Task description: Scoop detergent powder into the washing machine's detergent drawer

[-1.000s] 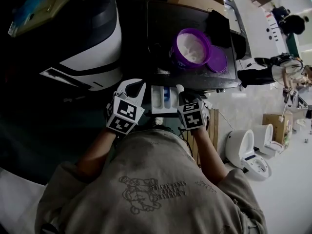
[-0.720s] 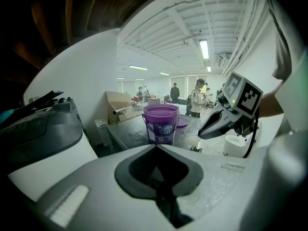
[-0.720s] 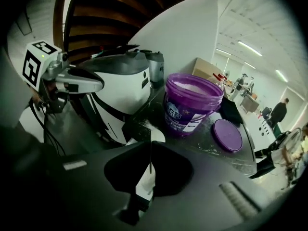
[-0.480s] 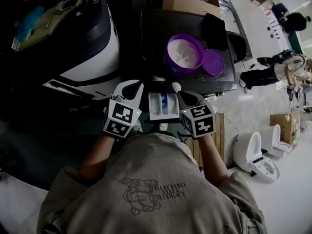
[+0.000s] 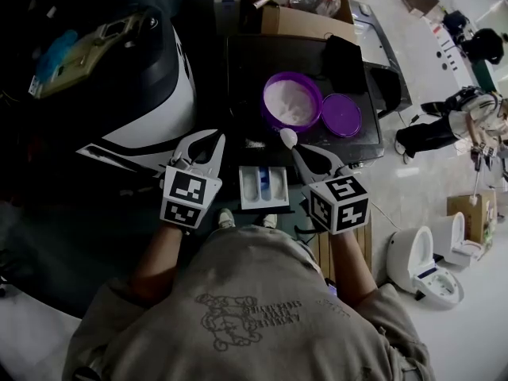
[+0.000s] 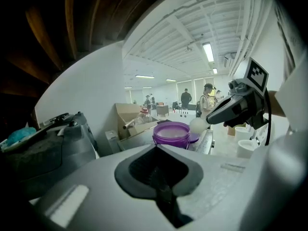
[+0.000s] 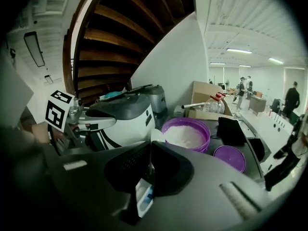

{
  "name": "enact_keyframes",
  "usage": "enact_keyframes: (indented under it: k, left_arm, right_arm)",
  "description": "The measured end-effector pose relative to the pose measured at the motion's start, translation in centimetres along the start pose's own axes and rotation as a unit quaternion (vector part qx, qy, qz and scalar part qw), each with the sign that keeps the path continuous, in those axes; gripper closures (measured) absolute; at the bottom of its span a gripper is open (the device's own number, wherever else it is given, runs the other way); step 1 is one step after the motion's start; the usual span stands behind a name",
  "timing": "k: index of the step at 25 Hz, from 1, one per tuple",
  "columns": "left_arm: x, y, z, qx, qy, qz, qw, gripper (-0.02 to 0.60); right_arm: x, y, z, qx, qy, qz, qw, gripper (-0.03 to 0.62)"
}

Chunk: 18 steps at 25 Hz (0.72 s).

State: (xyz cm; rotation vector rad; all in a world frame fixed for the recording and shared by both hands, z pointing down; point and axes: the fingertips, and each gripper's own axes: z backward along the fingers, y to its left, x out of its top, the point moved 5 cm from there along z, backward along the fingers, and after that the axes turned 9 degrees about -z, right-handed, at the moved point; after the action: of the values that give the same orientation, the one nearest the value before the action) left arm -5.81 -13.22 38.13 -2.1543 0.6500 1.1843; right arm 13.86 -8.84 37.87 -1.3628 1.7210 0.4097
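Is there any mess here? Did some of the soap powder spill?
Maybe a little. A few whitish specks lie on the dark top just in front of the purple tub, towards the drawer. They look like spilled powder, though they're too small to be sure. Nothing else looks odd.

The tub [image 5: 291, 101] and its lid [image 5: 342, 115] are glossy purple plastic, and the powder [image 5: 292, 98] inside looks fine, white and matt. The scoop [image 5: 287, 137] and the drawer [image 5: 263, 186] are smooth white plastic, and the drawer has a blue insert. The machine [image 5: 171, 94] has a glossy white and black shell. The left gripper [image 5: 210, 137] is pale smooth plastic, the right gripper [image 5: 298, 149] dark matt grey with textured black pads [image 7: 131, 163]. The box [image 5: 302, 24] is brown cardboard. The shirt [image 5: 254, 308] is soft printed cloth.
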Motion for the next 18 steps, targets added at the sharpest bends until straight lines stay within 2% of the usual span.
enact_keyframes:
  k: [8, 13, 18]
  left_arm:
    - [4.3, 1.0, 0.8, 0.029, -0.046, 0.003, 0.9985, 0.581]
    - [7.0, 1.4, 0.9, 0.038, -0.078, 0.002, 0.9962, 0.581]
    - [8.8, 1.8, 1.0, 0.046, -0.096, 0.006, 0.9943, 0.581]
  right_arm:
    - [3.8, -1.1, 1.6, 0.013, -0.063, -0.007, 0.998, 0.559]
    - [6.3, -2.3, 2.9, -0.005, -0.114, 0.004, 0.993, 0.559]
    - [8.6, -3.0, 4.1, -0.004, -0.159, -0.001, 0.987, 0.559]
